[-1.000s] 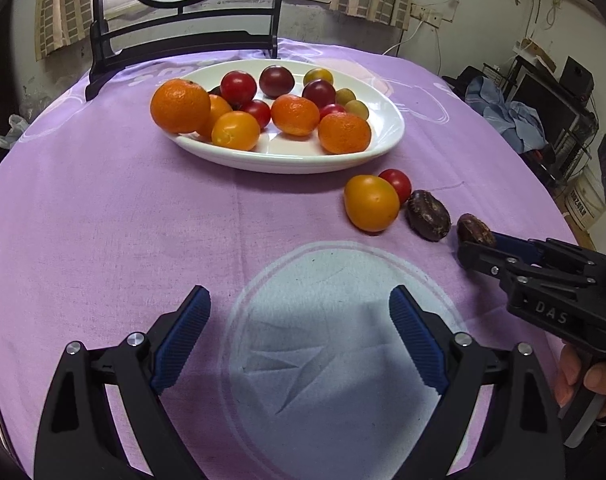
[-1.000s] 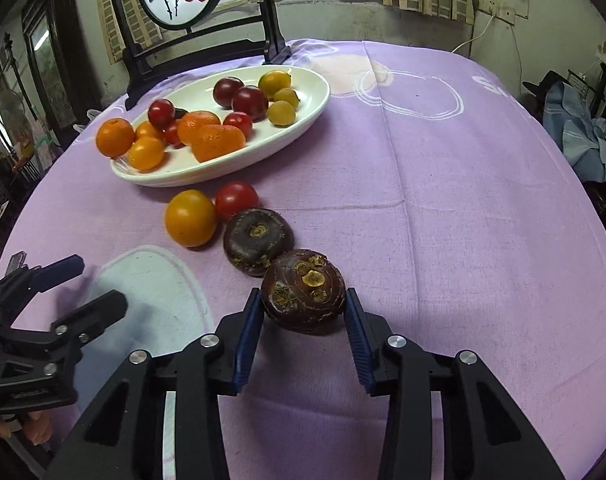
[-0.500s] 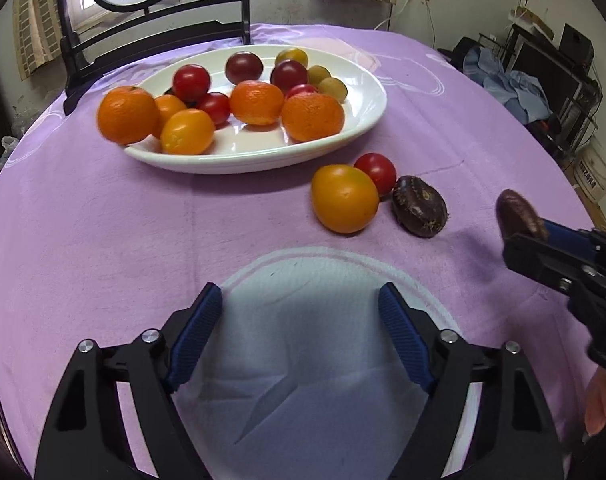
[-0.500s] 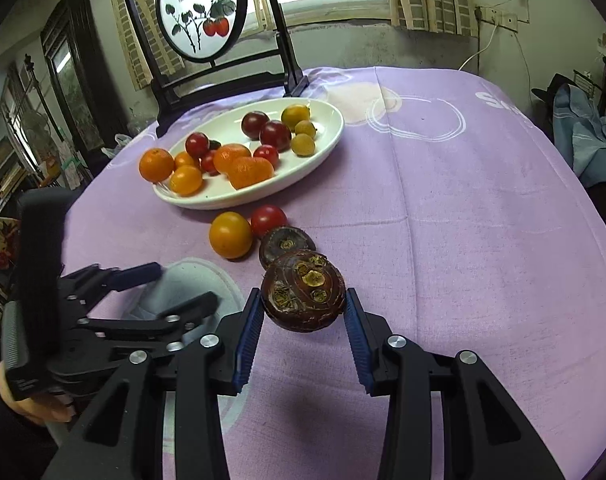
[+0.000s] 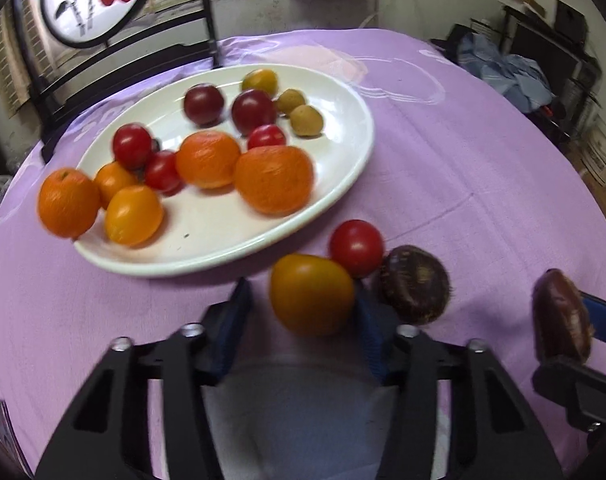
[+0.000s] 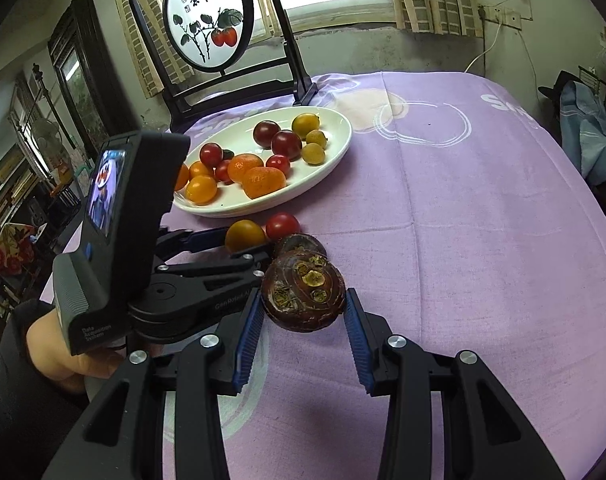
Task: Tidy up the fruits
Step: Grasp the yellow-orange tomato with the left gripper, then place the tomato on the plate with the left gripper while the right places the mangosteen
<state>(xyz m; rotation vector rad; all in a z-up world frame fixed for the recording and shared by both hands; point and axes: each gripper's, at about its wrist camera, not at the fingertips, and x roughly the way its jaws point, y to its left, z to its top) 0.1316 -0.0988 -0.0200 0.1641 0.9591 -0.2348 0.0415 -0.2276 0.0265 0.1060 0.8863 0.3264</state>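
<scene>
A white oval plate (image 5: 343,184) (image 6: 335,148) holds several oranges and tomatoes. On the purple cloth in front of it lie an orange-yellow tomato (image 5: 311,300) (image 6: 245,236), a red tomato (image 5: 357,248) (image 6: 283,226) and a dark mangosteen (image 5: 413,290) (image 6: 299,242). My left gripper (image 5: 303,320) is open, its fingers on either side of the orange-yellow tomato; the right pad looks close to it. My right gripper (image 6: 303,316) is shut on a second dark mangosteen (image 6: 303,296) (image 5: 561,318), held above the cloth.
A black-framed round painted screen (image 6: 207,28) stands behind the plate. A pale round print (image 5: 303,412) marks the cloth under my left gripper. Clothes and dark furniture (image 5: 515,68) lie beyond the table's right edge.
My left gripper has moved forward and narrowed around the orange-yellow tomato. My right gripper has lifted the mangosteen higher off the cloth.
</scene>
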